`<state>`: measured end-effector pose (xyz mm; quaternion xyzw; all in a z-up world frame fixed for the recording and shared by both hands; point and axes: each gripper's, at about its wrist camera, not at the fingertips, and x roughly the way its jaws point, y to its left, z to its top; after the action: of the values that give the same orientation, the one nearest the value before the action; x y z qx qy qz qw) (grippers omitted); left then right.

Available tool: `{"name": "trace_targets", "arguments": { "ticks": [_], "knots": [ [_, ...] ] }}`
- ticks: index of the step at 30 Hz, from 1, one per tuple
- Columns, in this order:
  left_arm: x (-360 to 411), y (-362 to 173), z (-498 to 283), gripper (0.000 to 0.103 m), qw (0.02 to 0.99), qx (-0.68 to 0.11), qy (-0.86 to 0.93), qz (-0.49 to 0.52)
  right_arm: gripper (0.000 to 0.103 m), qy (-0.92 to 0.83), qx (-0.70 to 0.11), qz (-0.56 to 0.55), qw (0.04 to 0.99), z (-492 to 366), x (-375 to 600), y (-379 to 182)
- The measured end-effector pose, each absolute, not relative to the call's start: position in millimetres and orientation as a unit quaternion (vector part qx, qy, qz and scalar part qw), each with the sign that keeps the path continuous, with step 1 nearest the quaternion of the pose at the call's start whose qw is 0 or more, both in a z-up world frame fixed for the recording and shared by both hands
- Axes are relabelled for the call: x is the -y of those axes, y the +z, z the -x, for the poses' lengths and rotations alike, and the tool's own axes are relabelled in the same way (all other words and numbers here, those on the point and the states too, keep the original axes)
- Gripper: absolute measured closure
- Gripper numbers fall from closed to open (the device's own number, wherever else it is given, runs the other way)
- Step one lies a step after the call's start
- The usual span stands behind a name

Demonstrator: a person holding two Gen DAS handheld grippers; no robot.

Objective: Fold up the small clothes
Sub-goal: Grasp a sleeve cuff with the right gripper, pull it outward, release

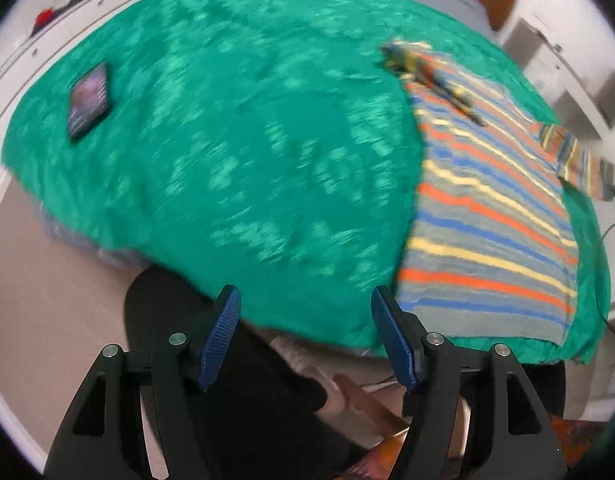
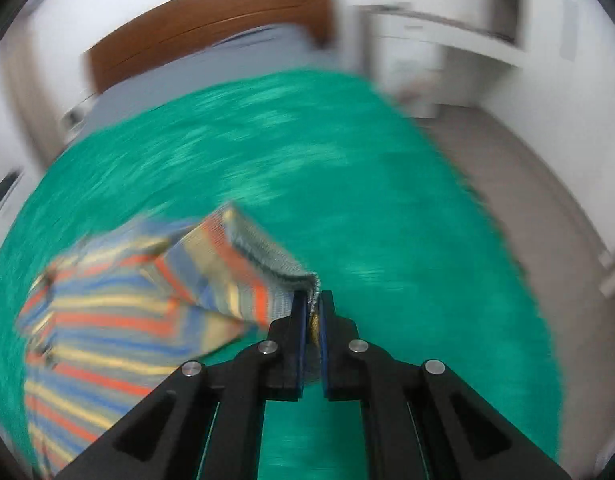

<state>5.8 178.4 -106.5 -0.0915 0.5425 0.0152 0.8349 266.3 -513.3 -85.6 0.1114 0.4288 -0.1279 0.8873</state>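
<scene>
A small striped knit sweater (image 1: 487,216), grey with orange, blue and yellow bands, lies on a green fleece blanket (image 1: 247,140) on the right side of the left wrist view. My left gripper (image 1: 305,336) is open and empty above the blanket's near edge, left of the sweater's hem. My right gripper (image 2: 313,308) is shut on the cuff of the sweater's sleeve (image 2: 267,264) and holds it lifted above the blanket (image 2: 387,220); the sweater body (image 2: 99,328) lies to its left. Both views are motion-blurred.
A dark phone (image 1: 88,100) lies on the blanket at the far left. The blanket covers a bed with a brown headboard (image 2: 211,20). White cabinets (image 2: 427,40) stand to the right. Beige floor (image 1: 47,300) and a dark-clothed leg (image 1: 227,400) are below.
</scene>
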Motion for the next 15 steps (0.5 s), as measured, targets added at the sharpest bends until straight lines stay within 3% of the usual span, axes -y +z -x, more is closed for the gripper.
{"name": "trace_targets", "arguments": {
  "ticks": [3, 12, 14, 15],
  "knots": [
    [-157, -102, -14, 0.033, 0.838, -0.540, -0.009, 0.075, 0.101, -0.154, -0.443, -0.143, 0.871, -243, 554, -103],
    [-137, -100, -10, 0.033, 0.837, -0.545, -0.016, 0.043, 0.101, -0.153, -0.480, -0.211, 0.838, -215, 564, -166],
    [-143, -102, -7, 0.033, 0.834, -0.549, -0.007, 0.047, 0.093, -0.140, -0.475, -0.247, 0.833, -211, 574, -170],
    [-145, -103, -7, 0.033, 0.833, -0.551, -0.003, 0.050, 0.077, -0.137, -0.473, -0.267, 0.829, -209, 580, -170]
  ]
}}
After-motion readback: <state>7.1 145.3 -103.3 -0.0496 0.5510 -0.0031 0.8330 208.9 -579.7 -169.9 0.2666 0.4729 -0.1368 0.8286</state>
